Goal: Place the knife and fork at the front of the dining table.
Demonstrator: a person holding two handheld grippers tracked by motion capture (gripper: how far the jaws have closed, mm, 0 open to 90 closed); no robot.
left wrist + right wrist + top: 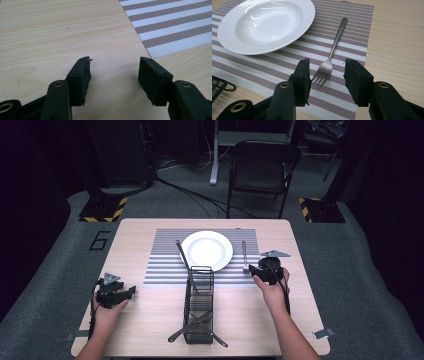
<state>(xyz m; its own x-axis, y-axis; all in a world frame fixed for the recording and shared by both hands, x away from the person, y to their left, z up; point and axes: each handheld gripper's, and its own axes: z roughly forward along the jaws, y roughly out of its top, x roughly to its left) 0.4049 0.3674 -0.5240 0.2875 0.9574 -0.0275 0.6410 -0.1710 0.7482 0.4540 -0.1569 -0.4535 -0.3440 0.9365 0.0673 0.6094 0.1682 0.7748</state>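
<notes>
— Pale wood-grain desk (150,320), smooth and matt, sitting on grey carpet with a dark folding chair (262,167) at the upper middle of the frame. What have you got on it?

— I see a woven placemat (165,265) in brown and white stripes, its mesh texture plain in my right gripper view. On it sits a round, glossy white plate (206,250) with a shallow well. A black wire caddy (199,305), tall and narrow, stands at the lower centre with dark cutlery handles poking out of it.

— And the fork?

— The fork (331,53) is slim brushed metal and lies flat on the placemat just right of the plate, tines toward me, handle running to the upper part of the frame.

— Your right gripper?

— My right gripper (326,75) has its jaws spread wide, one ribbed black pad on each side of the tines, gripping nothing.

— Left side?

— My left gripper (113,75) hovers over bare wood at the lower left, near the placemat's corner, jaws equally wide and empty.
</notes>
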